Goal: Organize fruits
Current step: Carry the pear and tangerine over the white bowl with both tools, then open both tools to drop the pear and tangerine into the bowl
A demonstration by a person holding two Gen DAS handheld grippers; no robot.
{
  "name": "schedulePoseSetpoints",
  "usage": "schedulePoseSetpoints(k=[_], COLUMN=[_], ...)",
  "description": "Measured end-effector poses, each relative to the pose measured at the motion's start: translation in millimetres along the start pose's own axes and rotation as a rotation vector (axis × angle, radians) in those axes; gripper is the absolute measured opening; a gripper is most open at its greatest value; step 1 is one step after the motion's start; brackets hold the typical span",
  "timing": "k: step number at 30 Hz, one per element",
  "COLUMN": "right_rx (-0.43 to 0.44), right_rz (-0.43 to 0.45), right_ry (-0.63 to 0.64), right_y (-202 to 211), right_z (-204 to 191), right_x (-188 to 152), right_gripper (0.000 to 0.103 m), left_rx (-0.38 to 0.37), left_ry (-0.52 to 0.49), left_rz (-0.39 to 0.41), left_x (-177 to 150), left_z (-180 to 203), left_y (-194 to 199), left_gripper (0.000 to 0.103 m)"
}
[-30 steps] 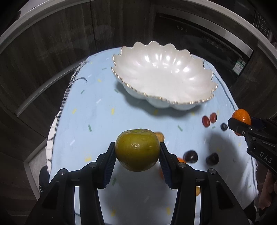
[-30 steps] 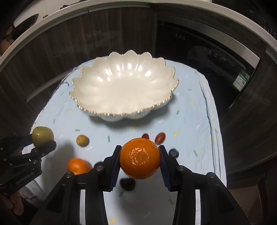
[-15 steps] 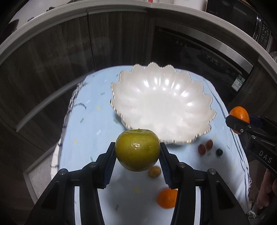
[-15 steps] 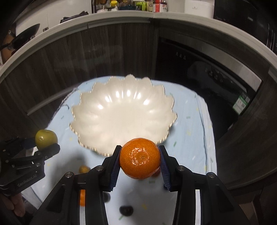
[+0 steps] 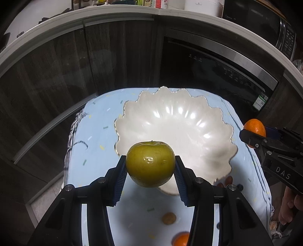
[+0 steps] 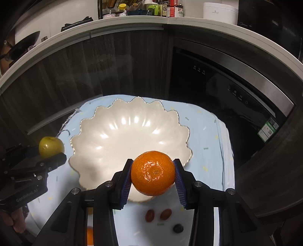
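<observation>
Place: home kitchen
Showing it: dishwasher (image 6: 233,98) sitting ahead of the fingers; bottles (image 6: 170,9) crowding the countertop (image 6: 132,20)

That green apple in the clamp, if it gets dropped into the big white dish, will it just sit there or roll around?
It will probably roll a little: the green apple is round and glossy, and the white bowl curves smoothly, likely guiding it toward the middle. It looks firm, since the left gripper fingers pinch it without visible denting. The shiny skin may be slippery.
</observation>
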State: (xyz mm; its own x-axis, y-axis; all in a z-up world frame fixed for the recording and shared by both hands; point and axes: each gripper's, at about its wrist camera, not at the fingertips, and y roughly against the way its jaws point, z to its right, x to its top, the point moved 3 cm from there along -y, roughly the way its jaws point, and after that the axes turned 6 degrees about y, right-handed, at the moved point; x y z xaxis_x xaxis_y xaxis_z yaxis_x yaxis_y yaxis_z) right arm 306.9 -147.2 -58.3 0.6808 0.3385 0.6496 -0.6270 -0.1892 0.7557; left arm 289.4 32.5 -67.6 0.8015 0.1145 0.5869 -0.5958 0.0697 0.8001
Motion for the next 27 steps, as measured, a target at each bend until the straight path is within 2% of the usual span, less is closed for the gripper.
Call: schedulePoseSetpoints(k=[7,15,27], right_rx=[-0.007,-0.016,-0.021], right_rz=[0.024,0.0,-0.138], right_ry=[0.017,0.043,0.005], right_y=[-16.2,-40.4,-90.8], right_z=[1.0,-0.5,19.3], right_x=[20.2,29.8,4.5], right_gripper=[0.043,0.043,0.043], left_rx=[-0.013,-0.058,-0.062], left_ry=[0.015,0.01,-0.013], left_rz=[-0.009,-0.044,-0.13], left_x=[16.7,23.9,12.9], left_z=[-7.6,-7.4,6.1], left_y=[-16.9,-43.4,-84.1], left_gripper=[0.047,0.047,0.047])
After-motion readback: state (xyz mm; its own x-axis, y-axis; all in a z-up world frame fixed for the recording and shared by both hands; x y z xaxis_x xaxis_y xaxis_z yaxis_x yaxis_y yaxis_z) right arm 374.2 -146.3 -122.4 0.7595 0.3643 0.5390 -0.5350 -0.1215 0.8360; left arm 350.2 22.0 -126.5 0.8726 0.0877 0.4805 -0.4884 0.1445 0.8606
